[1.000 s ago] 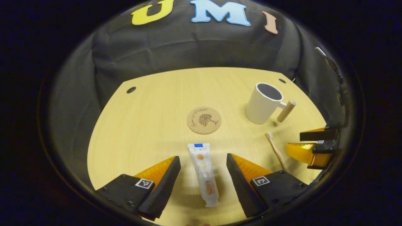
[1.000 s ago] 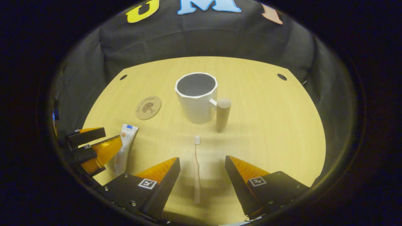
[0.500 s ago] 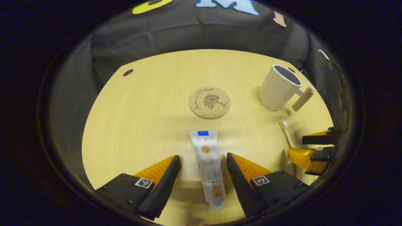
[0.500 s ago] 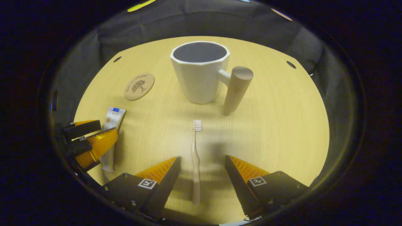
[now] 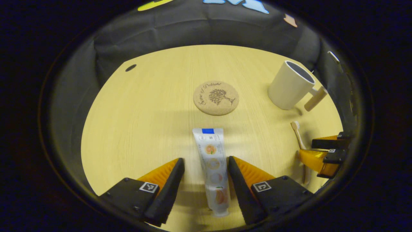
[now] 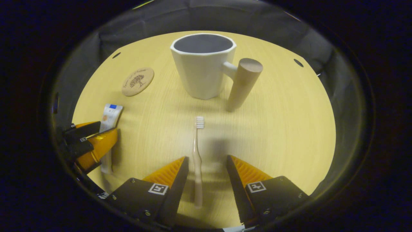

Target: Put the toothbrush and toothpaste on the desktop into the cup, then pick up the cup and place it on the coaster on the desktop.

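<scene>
Pale wooden desktop point(image 5: 145, 112), nothing in the cup yet.

Both pickups are only being lined up, so every step of the task is left to do. Seen from the left gripper view, the left gripper point(image 5: 203, 185) straddles the toothpaste point(image 5: 212, 169), which lies flat pointing toward 12 o'clock; the jaws are parted, one finger near the tube's side, the other clear of it, so no grasp yet. The coaster point(image 5: 216, 97) sits bare just past the tube at 12 o'clock. Seen from the right gripper view, the right gripper point(image 6: 204, 180) stands spread on either side of the toothbrush point(image 6: 197, 161), bristles toward 12 o'clock, not pinched. The cup point(image 6: 202, 66) stands upright and empty beyond it, its handle at 3 o'clock, well apart from the coaster at 10 o'clock.
</scene>
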`<action>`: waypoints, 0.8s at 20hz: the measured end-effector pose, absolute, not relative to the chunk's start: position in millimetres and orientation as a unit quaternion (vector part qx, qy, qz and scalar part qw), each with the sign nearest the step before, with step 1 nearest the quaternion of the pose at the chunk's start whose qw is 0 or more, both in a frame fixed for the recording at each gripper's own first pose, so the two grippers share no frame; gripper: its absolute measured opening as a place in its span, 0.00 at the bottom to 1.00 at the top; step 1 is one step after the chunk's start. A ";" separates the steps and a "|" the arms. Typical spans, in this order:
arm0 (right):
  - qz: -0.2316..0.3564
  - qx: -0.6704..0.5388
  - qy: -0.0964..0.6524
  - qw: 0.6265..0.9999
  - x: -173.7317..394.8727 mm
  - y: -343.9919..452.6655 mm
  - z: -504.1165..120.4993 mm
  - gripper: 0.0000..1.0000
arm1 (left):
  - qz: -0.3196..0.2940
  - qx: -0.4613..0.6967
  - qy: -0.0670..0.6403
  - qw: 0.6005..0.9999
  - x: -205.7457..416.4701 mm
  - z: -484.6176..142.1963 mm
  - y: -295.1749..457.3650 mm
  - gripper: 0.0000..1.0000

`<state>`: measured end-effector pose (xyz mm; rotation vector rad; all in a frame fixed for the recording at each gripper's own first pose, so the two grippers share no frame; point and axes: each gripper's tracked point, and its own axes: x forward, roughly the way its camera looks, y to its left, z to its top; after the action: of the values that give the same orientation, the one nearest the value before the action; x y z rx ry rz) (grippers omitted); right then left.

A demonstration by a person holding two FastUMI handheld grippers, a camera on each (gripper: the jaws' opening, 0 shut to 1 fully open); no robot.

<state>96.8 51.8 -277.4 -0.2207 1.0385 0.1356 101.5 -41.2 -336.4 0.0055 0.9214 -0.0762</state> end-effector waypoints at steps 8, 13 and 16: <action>0.061 -0.098 0.508 0.854 89.5 51.9 -276.1 0.21 | -0.041 0.017 0.457 0.888 103.0 -334.8 -46.1 0.47; 0.050 -0.093 0.507 0.855 91.6 48.0 -275.0 0.03 | -0.032 0.017 0.453 0.891 105.1 -332.0 -46.3 0.35; 0.050 -0.086 0.504 0.858 90.9 47.9 -273.8 0.02 | -0.032 0.016 0.454 0.890 104.7 -336.2 -48.0 0.28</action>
<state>90.9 47.9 -273.8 -0.1801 1.0595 0.1049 104.7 -48.0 -336.2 0.0334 0.9438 -0.0672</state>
